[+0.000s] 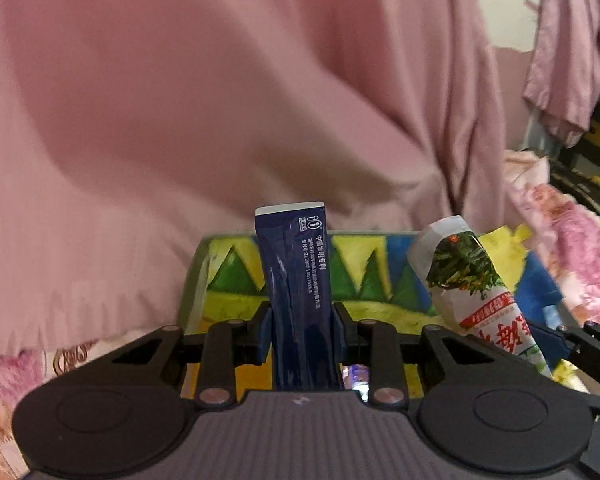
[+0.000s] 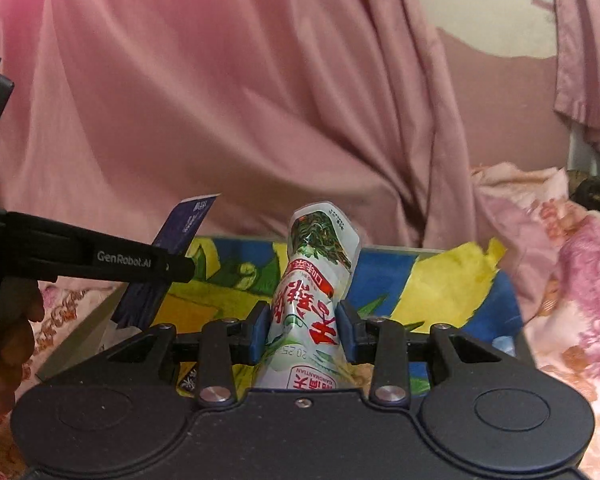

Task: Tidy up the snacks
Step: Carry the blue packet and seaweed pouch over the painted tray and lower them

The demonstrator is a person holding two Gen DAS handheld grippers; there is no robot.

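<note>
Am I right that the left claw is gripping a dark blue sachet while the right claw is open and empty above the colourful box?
Not quite. The left claw does grip the dark blue sachet, but the right claw is not empty: the right wrist view shows it shut on a white snack packet with red lettering, above the colourful box.

My right tongs (image 2: 303,332) clamp the white snack packet (image 2: 314,300) over the colorful box (image 2: 440,280); left tongs (image 2: 140,264) grip the blue sachet (image 2: 180,236), far left.
</note>
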